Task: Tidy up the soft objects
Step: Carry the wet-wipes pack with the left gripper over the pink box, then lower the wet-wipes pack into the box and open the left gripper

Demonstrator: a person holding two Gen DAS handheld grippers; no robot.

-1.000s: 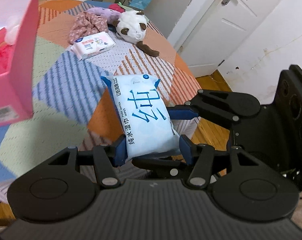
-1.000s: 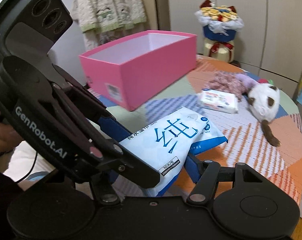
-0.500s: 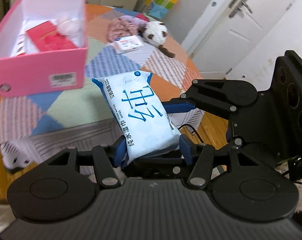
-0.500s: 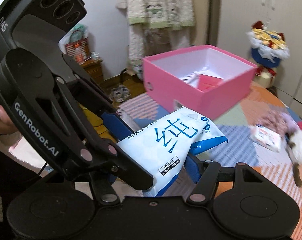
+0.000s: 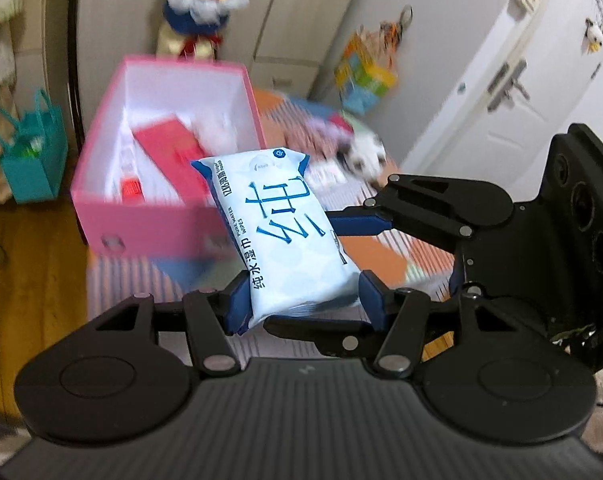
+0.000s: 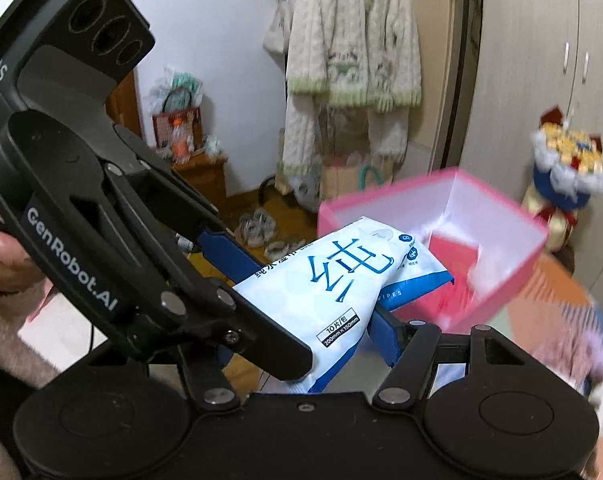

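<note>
A light-blue pack of wet wipes (image 5: 277,232) with large blue characters hangs in the air, gripped from two sides. My left gripper (image 5: 303,300) is shut on its near end, blue pads pressing both edges. My right gripper comes in from the right, and its blue finger (image 5: 357,226) presses the pack's side. In the right wrist view the wipes pack (image 6: 333,280) sits between the pads of my right gripper (image 6: 305,344), with the left gripper's arm (image 6: 141,240) crossing in front. Behind the pack stands the open pink box (image 5: 169,220) (image 6: 501,288), holding a red packet (image 5: 169,148) and white items.
On the patchwork table (image 5: 381,260) lie a blurred panda plush (image 5: 363,156), a floral cloth (image 5: 317,132) and a small wipes pack (image 5: 325,172). A teal bag (image 5: 29,152) stands on the wooden floor. A bouquet (image 6: 565,168), hanging coats (image 6: 349,60) and shoes (image 6: 257,228) lie beyond.
Both grippers have risen with the wipes pack and swung toward the pink box. The box has moved from the left edge to straight behind the pack, its inside now showing.
</note>
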